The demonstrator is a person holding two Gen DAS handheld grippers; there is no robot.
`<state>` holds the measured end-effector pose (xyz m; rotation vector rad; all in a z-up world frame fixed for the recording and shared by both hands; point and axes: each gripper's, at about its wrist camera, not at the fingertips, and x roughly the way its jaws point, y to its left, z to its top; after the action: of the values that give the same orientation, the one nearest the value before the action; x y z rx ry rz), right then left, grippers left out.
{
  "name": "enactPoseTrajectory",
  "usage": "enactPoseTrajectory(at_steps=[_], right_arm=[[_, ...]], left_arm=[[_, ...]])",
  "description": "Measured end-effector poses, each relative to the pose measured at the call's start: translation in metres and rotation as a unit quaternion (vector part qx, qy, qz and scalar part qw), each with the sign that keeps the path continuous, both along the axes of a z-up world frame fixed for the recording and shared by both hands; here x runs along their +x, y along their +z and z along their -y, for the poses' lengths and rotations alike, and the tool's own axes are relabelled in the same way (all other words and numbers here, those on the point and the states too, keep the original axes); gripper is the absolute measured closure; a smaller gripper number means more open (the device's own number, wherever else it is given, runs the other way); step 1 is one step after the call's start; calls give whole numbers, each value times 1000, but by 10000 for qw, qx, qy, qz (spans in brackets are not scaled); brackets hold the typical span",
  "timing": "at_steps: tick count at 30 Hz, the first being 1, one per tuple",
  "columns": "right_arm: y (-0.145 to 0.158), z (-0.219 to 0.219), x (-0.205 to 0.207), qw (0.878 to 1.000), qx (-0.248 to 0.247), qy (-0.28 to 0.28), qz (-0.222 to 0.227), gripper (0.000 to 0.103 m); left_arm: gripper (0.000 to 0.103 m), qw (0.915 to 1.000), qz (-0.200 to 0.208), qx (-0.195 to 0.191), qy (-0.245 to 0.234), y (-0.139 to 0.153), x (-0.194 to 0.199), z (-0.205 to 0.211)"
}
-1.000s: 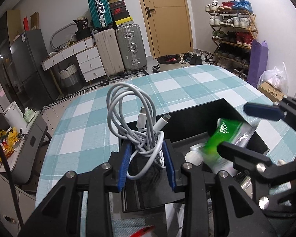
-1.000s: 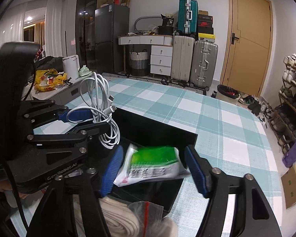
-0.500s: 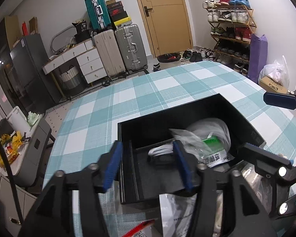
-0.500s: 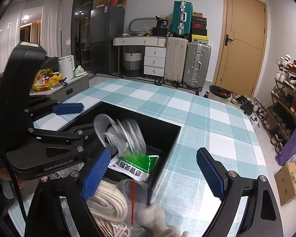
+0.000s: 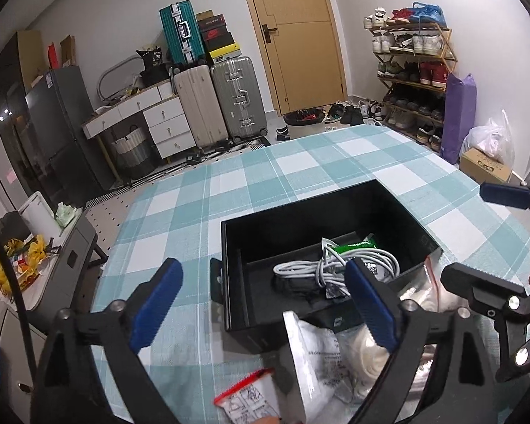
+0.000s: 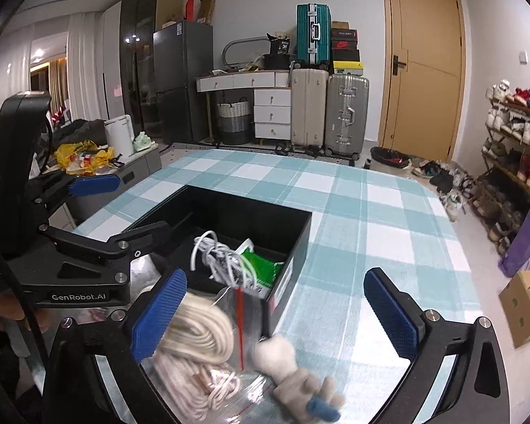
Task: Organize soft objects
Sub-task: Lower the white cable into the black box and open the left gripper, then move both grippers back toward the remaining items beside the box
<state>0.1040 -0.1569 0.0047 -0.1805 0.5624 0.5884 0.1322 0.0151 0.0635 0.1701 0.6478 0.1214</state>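
A black box point(image 5: 229, 243) point(image 6: 300, 233) stands on the checked tablecloth. In it lie a coiled white cable point(image 5: 335, 265) point(image 6: 222, 258) and a green-and-white packet point(image 5: 357, 245) point(image 6: 261, 268). My left gripper point(image 5: 261, 304) is open and empty, just in front of the box. My right gripper point(image 6: 275, 314) is open and empty above a clear bag of cream rope point(image 6: 194, 349) and a small grey plush toy point(image 6: 293, 378) at the box's near side. A white packet point(image 5: 318, 353) and a red-topped sachet point(image 5: 247, 399) lie in front of the box.
The checked table point(image 5: 265, 176) point(image 6: 371, 212) stretches beyond the box. Suitcases, a dresser, a door and a shoe rack stand at the room's far side. The left gripper's body point(image 6: 70, 254) shows at the left of the right wrist view.
My left gripper let go of the white cable and my right gripper let go of the green packet; both now lie in the box. Both grippers opened wide and drew back.
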Motion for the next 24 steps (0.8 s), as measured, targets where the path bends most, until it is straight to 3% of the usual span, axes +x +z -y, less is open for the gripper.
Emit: enactPoseTrajectory(at_steps=[4, 24], right_arm=[[0, 4, -9, 9999, 127, 13, -109, 1], [-9, 23, -46, 9987, 315, -36, -398, 1]], left_arm=[[0, 10000, 40, -23, 28, 0, -13, 1], [0, 9982, -71, -575, 164, -14, -60, -11]])
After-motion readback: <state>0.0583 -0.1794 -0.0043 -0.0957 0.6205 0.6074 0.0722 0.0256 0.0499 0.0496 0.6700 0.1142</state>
